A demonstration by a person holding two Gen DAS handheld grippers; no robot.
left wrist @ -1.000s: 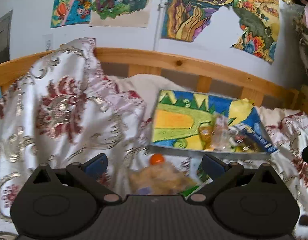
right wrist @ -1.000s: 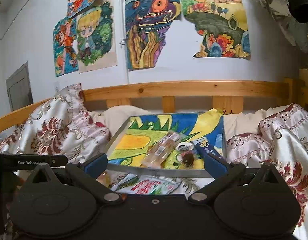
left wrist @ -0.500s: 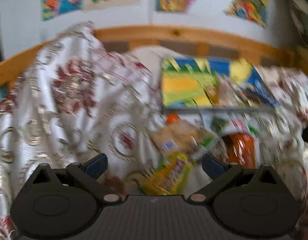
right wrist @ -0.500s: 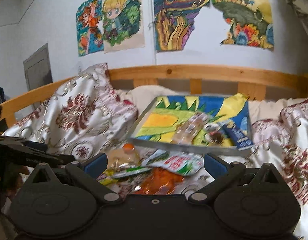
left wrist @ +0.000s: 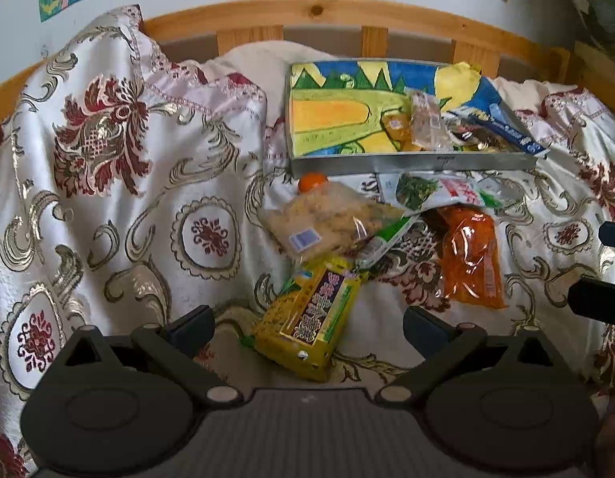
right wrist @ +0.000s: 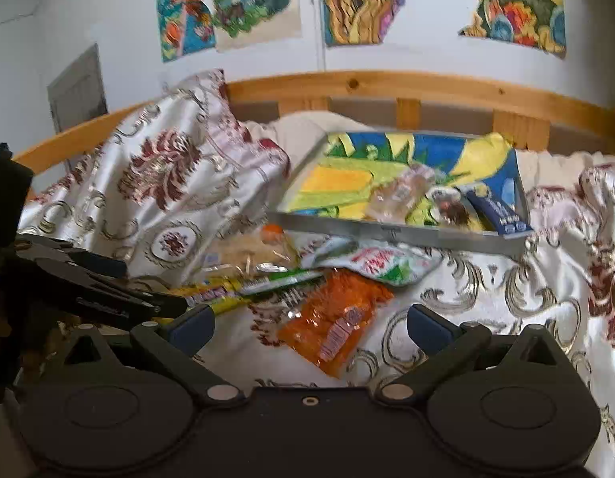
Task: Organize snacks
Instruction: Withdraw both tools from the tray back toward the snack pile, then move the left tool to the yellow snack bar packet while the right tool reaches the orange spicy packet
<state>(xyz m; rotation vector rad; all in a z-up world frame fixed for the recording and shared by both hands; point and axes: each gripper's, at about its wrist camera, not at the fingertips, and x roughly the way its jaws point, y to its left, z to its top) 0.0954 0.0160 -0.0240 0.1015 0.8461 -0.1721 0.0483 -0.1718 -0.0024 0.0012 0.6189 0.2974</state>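
Note:
Loose snacks lie on the bedspread: a yellow packet, a clear bag of pale snacks, an orange bag, a white-green packet and a small orange ball. A metal tray lined with a colourful drawing holds several snacks. My left gripper is open, just above the yellow packet. My right gripper is open, over the orange bag.
A bunched floral quilt rises on the left. A wooden bed rail and a white wall with drawings stand behind the tray. The left gripper shows in the right wrist view, at the left.
Both grippers have tipped down and come lower toward the loose snacks on the bedspread. They stay open and empty.

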